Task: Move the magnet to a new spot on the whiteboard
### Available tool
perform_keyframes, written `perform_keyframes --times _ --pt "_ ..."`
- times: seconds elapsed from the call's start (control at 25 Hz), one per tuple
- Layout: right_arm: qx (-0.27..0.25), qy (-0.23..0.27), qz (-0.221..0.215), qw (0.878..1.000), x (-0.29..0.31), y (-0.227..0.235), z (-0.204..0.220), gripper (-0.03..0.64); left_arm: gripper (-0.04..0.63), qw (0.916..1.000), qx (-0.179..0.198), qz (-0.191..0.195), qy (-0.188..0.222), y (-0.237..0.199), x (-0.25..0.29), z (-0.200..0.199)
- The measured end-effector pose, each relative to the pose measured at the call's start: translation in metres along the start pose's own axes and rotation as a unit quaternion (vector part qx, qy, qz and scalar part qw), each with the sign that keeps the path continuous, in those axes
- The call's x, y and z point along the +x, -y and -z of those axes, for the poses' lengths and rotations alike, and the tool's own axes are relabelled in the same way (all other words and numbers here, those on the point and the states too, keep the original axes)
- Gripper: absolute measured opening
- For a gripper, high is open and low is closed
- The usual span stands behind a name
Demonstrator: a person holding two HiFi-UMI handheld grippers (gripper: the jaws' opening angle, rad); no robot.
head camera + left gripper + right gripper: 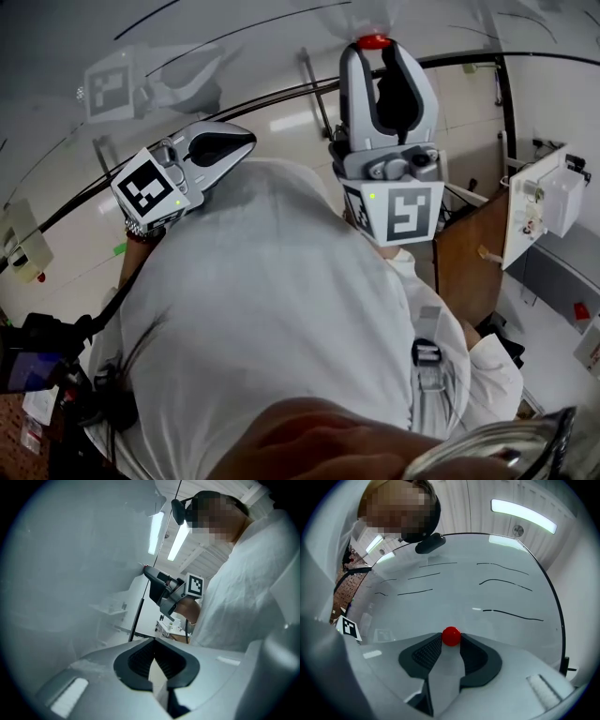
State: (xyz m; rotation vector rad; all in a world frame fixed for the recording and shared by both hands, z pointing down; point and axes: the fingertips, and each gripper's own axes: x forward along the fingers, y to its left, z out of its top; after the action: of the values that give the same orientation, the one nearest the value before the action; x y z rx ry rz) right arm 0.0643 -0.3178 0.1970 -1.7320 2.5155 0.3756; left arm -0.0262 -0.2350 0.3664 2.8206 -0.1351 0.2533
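Magnet (451,636), red, sits pinched at the tips of our right gripper (375,54) against the whiteboard (497,592) near pen strokes, left gripper (246,139) pressed together and empty; we judge relocation underway, next needing bare board, then release.

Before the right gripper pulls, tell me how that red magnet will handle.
The red magnet looks small, hard and rounded, so it is probably light and stiff. Its glossy dome, pinched only at the tips of the right gripper, could slip or pop out. It seems stuck to the whiteboard, so expect it to resist briefly, then release suddenly.
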Motion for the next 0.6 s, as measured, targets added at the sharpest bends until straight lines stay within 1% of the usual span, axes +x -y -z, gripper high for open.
perform_keyframes --times 0.2,0.36,0.44,0.6 --pt "-0.005 0.004 -0.005 1.0 0.0 -0.002 0.002 0.13 0.002 0.9999 0.005 -0.005 -0.007 -0.004 -0.003 0.001" --pt "0.002 0.006 -0.014 1.0 0.002 -0.005 0.005 0.172 0.002 0.9999 0.001 -0.014 -0.002 -0.007 -0.005 0.001" --pt "0.011 -0.006 -0.017 1.0 0.003 -0.006 0.014 0.176 0.002 0.9998 -0.001 -0.02 -0.001 -0.009 -0.007 0.001" --pt "0.027 -0.049 -0.022 0.998 0.008 -0.01 0.039 0.183 0.002 0.9993 -0.012 -0.036 0.003 -0.019 -0.016 0.002"
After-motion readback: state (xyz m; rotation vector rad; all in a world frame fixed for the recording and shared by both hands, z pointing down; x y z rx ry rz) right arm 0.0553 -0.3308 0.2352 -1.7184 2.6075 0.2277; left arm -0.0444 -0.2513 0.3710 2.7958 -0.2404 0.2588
